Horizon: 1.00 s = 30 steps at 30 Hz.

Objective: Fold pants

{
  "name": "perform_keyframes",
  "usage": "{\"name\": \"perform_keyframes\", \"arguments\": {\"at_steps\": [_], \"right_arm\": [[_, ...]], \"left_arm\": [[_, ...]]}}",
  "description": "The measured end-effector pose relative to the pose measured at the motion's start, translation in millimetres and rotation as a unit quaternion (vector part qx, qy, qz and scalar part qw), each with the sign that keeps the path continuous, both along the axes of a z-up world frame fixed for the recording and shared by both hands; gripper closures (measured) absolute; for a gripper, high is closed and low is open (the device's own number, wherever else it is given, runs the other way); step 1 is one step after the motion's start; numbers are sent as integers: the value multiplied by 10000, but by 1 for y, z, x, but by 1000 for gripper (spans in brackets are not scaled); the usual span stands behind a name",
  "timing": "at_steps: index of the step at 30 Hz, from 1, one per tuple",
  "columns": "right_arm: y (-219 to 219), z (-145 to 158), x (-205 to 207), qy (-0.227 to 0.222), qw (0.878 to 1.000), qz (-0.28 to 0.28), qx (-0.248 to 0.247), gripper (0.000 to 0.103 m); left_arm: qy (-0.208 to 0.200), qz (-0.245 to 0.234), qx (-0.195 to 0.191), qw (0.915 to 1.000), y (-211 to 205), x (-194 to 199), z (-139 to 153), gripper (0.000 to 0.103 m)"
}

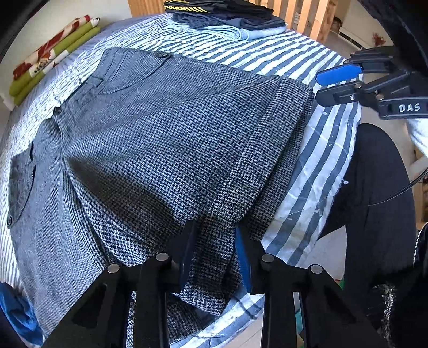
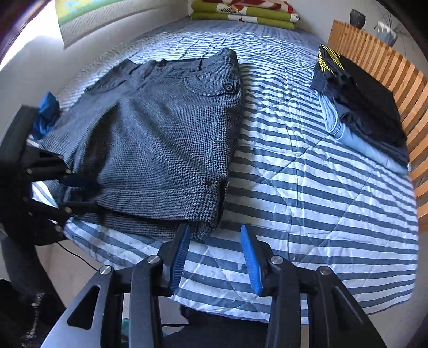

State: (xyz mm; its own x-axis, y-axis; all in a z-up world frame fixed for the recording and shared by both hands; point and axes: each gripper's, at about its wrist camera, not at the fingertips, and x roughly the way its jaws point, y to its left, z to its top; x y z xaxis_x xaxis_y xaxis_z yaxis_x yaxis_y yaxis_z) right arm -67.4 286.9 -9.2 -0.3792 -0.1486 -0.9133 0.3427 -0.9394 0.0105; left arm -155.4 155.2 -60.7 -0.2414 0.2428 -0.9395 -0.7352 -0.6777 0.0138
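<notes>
Grey houndstooth pants (image 1: 160, 128) (image 2: 165, 128) lie flat on a blue-and-white striped bedspread (image 2: 321, 200), waistband and buttoned pockets at the far end. In the left wrist view my left gripper (image 1: 215, 227) is at the near leg hem, and a thick fold of that hem fills the space between its pads. The right wrist view shows the left gripper (image 2: 91, 195) at the left, clamped on the hem edge. My right gripper (image 2: 215, 229) hangs open over bare bedspread just off the hem's right corner, holding nothing. From the left wrist view the right gripper (image 1: 318, 87) sits beside that corner.
A stack of folded dark and light-blue clothes (image 2: 361, 107) (image 1: 227, 18) lies by the wooden slatted bed end (image 2: 388, 80). A folded green and red blanket (image 2: 246, 13) is at the far end. A crumpled blue cloth (image 2: 45, 115) lies left of the pants. A person's dark leg (image 1: 374, 200) stands at the bed edge.
</notes>
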Motion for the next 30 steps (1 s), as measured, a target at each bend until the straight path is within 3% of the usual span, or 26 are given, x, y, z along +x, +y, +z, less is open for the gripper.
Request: {"name": "perform_keyframes", "arguments": {"at_steps": [1, 3, 5, 6, 7, 8, 13, 16, 17, 19, 20, 24, 27, 30], "right_arm": [[-1, -3, -2, -15, 10000, -16, 49, 67], [-4, -10, -7, -63, 10000, -25, 69, 67], [-12, -17, -10, -85, 9997, -32, 207, 68], [-14, -19, -11, -65, 9996, -44, 287, 77], [-16, -20, -12, -47, 9993, -71, 371, 92], [-17, -19, -12, -69, 9994, -84, 325, 95], [-23, 11, 7, 511, 9981, -11, 342, 96], [-35, 4, 14, 551, 9950, 280, 784, 94], [-37, -6, 13, 329, 9942, 458, 915, 92], [-31, -15, 11, 12, 9946, 494, 910, 87], [-21, -14, 10, -110, 9970, 427, 628, 86], [21, 4, -2, -151, 9993, -202, -277, 79], [39, 17, -32, -32, 9961, -748, -461, 78], [34, 25, -68, -24, 9954, -745, -602, 77]], "left_arm": [[5, 27, 12, 10000, -1, 0, 0, 76], [54, 202, 47, 9998, -4, -2, 5, 92], [30, 349, 253, 9991, -11, -1, 16, 96], [45, 385, 342, 9987, -15, 1, 22, 100], [53, 390, 379, 9985, -17, 1, 26, 101], [95, 372, 405, 9984, -20, 7, 34, 101], [649, 96, 404, 9970, -26, 42, 72, 101], [273, 48, 226, 9994, -28, 45, 48, 97], [71, 130, 55, 9999, -29, 44, 34, 97], [-111, 253, 105, 9996, -32, 46, 27, 97], [-129, 273, 198, 9993, -32, 41, 26, 93], [18, 376, 742, 9965, -20, 40, 40, 55], [101, 268, 1006, 9945, 6, 38, 48, 54], [-28, 339, 1377, 9899, 38, 26, 53, 47]]}}
